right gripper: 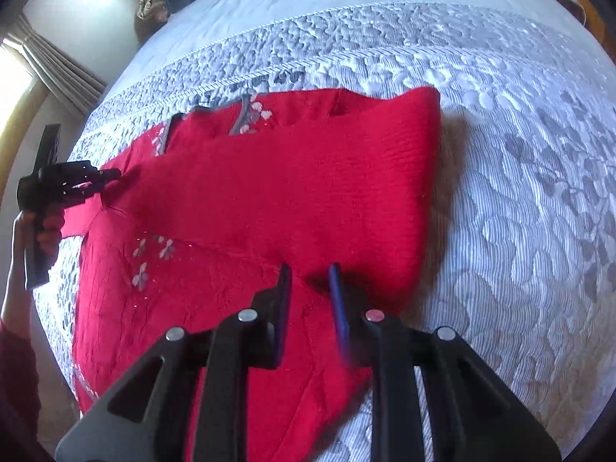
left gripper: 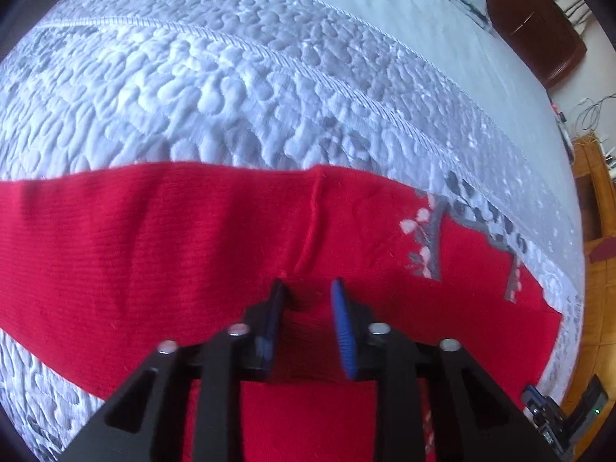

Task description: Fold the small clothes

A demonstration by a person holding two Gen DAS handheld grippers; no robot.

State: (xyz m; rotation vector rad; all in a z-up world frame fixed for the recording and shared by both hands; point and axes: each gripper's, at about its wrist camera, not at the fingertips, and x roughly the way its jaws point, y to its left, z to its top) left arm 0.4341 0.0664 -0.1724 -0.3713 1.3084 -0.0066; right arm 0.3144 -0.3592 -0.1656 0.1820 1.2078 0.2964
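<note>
Black two-finger tongs in your left hand, the left gripper [left gripper: 306,288], point steeply down at the red knitted sweater with grey and pink flower stitching [left gripper: 173,238]. They are clenched on a small pinch of its knit where a raised seam runs up to their blue-padded tips. Seen from the right wrist, that grip sits at the sweater's left edge, with your left hand [right gripper: 42,231] around the handle just outside the cloth.

Your right gripper [right gripper: 310,273] hangs over the sweater's near right corner. Its jaws stand a little apart, released, with red knit under them but nothing pressed between the pads.

That sweater lies spread flat on the pale grey quilted bedspread [right gripper: 519,192], which shows on all sides of it. A brown headboard [left gripper: 539,27] stands far beyond the sweater.
</note>
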